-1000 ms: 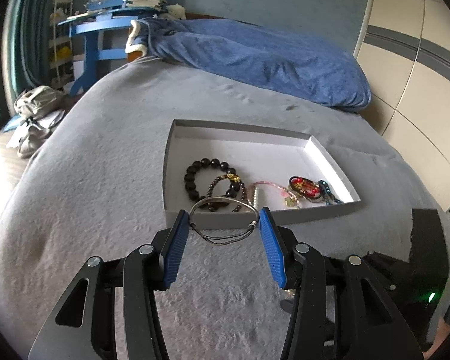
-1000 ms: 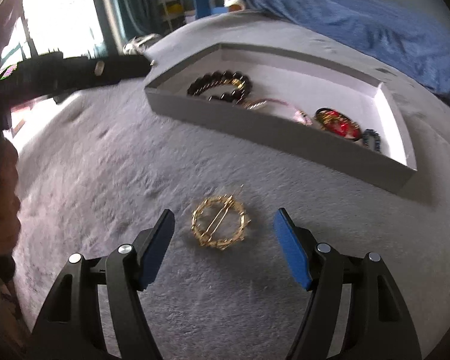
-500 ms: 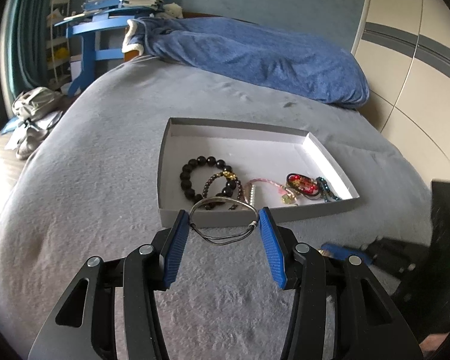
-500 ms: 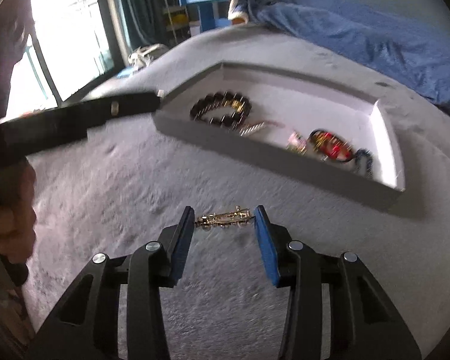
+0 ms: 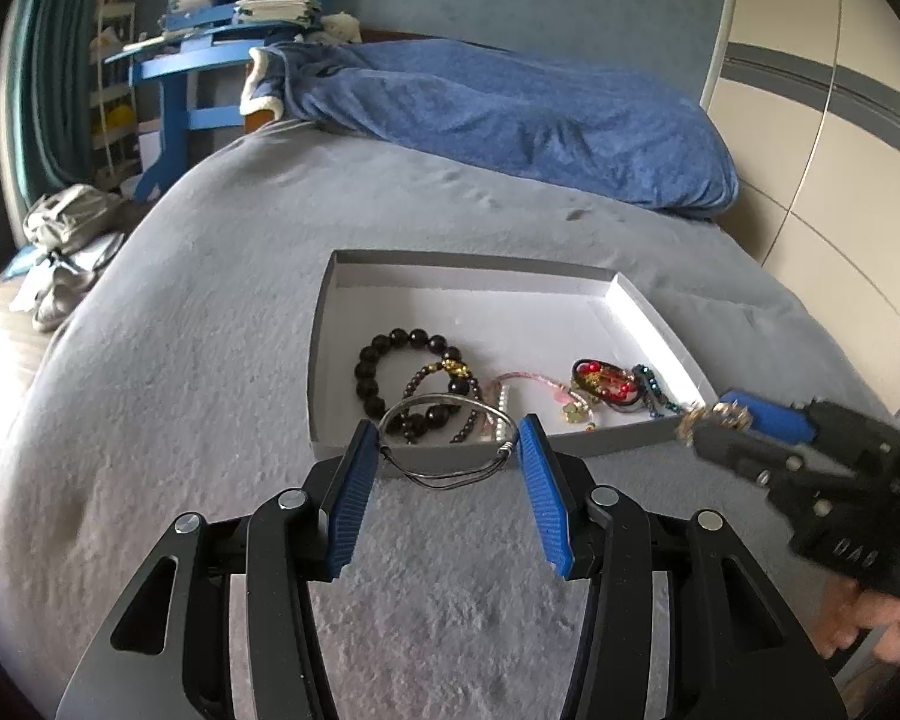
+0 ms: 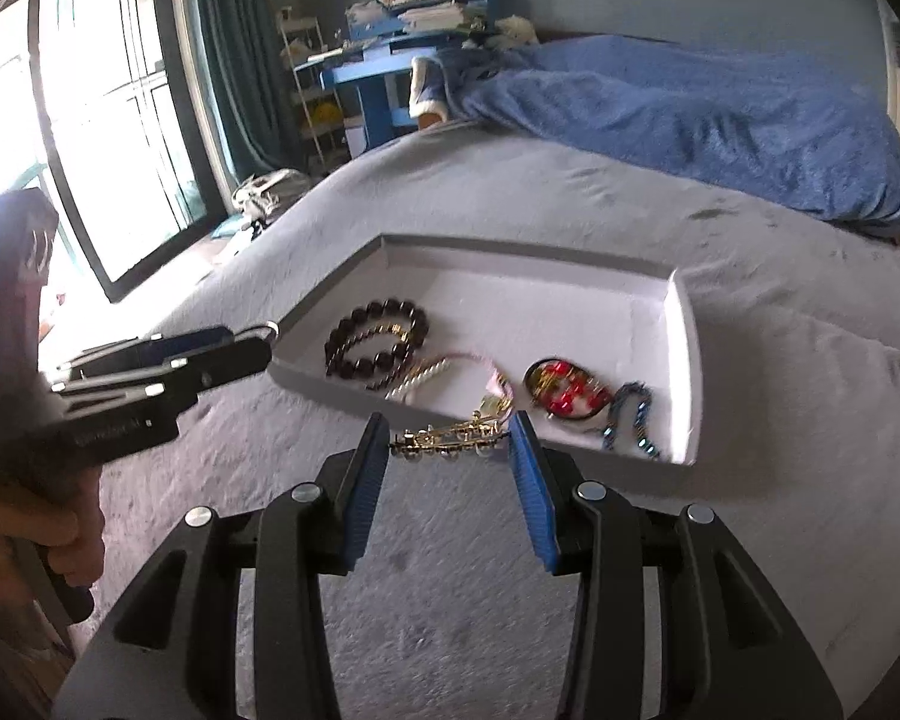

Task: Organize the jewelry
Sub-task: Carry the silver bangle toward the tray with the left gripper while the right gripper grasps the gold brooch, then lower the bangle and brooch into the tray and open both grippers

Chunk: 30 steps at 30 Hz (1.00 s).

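Note:
A shallow white tray (image 5: pixel 324 324) (image 6: pixel 687 354) lies on the grey bed. In it are a black bead bracelet (image 5: pixel 369 369) (image 6: pixel 354 339), a pink and pearl strand (image 5: pixel 534 383), a red and gold piece (image 5: pixel 603 381) (image 6: pixel 561 387) and a blue bead piece (image 6: pixel 630 414). My left gripper (image 5: pixel 448 443) is shut on a silver bangle with a black cord (image 5: pixel 450 471), held just before the tray's near wall. My right gripper (image 6: pixel 449 441) is shut on a gold brooch (image 6: pixel 447 439), held above the blanket near the tray's front edge; it also shows in the left wrist view (image 5: pixel 714 417).
A blue blanket (image 5: pixel 510 114) is heaped at the far end of the bed. A blue desk with books (image 5: pixel 210 48) stands beyond it. A window (image 6: pixel 90 138) is at the left, a tiled wall (image 5: pixel 822 138) at the right. Shoes (image 5: pixel 60 240) lie on the floor.
My right gripper has closed on the gold brooch, lifted it off the blanket and carried it toward the tray. My left gripper has kept hold of the bangle near the tray.

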Motion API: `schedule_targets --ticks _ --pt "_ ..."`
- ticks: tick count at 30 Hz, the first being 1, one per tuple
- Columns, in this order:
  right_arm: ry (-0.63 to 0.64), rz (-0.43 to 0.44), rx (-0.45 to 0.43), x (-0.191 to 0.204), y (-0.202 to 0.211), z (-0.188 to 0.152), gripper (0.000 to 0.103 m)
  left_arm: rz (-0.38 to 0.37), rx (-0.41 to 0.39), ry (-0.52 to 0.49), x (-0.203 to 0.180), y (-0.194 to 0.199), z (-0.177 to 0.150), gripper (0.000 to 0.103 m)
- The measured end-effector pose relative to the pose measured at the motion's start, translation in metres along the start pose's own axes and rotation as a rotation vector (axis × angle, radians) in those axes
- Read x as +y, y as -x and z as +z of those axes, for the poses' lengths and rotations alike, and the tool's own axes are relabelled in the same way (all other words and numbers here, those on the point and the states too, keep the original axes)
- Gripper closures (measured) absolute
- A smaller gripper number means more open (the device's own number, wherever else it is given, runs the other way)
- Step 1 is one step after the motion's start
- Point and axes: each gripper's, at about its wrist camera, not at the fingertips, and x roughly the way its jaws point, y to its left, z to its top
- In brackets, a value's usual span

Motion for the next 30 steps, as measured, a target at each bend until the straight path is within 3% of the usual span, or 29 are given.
schedule_targets --ticks 18,30 --pt "-0.032 -0.038 -0.033 -0.03 -0.008 0.015 0.062 -0.009 0.012 -0.086 -0.01 -0.022 0.019 0.053" --pt "-0.05 -0.066 -0.007 -0.056 -0.046 0.022 0.062 0.002 0.049 -0.153 -0.024 -0.078 0.034 0.053"
